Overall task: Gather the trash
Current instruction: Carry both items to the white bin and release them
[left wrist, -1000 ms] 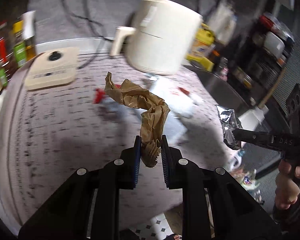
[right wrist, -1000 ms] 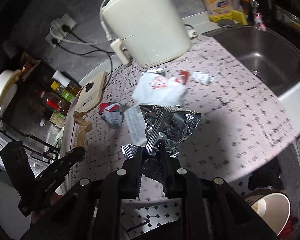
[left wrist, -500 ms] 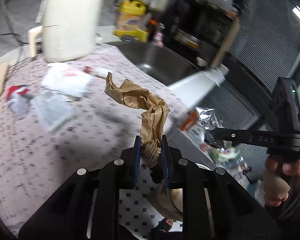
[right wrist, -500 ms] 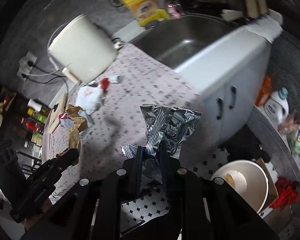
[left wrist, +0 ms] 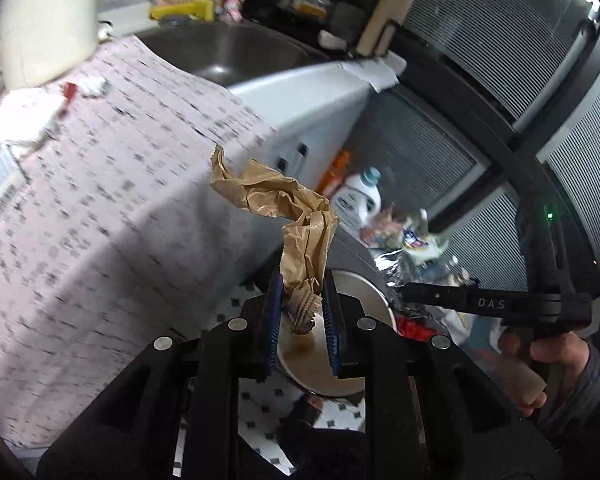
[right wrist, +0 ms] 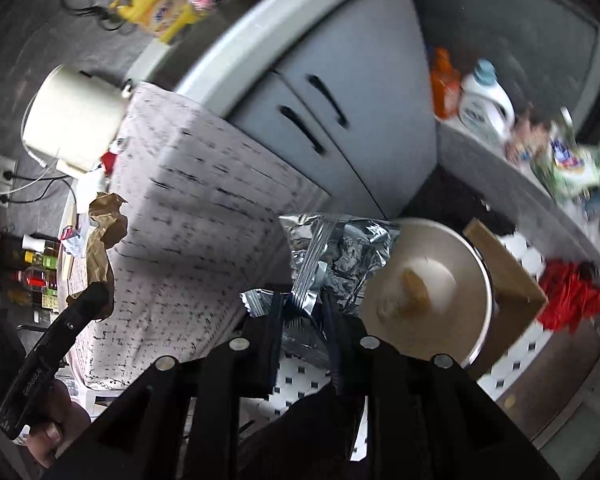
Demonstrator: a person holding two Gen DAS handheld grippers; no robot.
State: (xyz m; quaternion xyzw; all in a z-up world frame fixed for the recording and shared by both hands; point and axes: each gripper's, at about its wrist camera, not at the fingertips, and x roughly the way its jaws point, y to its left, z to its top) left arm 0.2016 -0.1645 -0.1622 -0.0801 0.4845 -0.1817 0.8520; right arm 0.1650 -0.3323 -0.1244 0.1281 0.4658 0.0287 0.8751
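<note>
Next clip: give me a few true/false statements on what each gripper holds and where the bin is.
1. The left gripper is shut on the brown paper. True.
2. The right gripper is open. False: it is shut on the foil wrapper.
3. The bin on the floor holds some trash. True.
4. The brown paper lies in the bin. False: it is pinched between the left fingers.
5. White wrappers lie on the counter. True.
</note>
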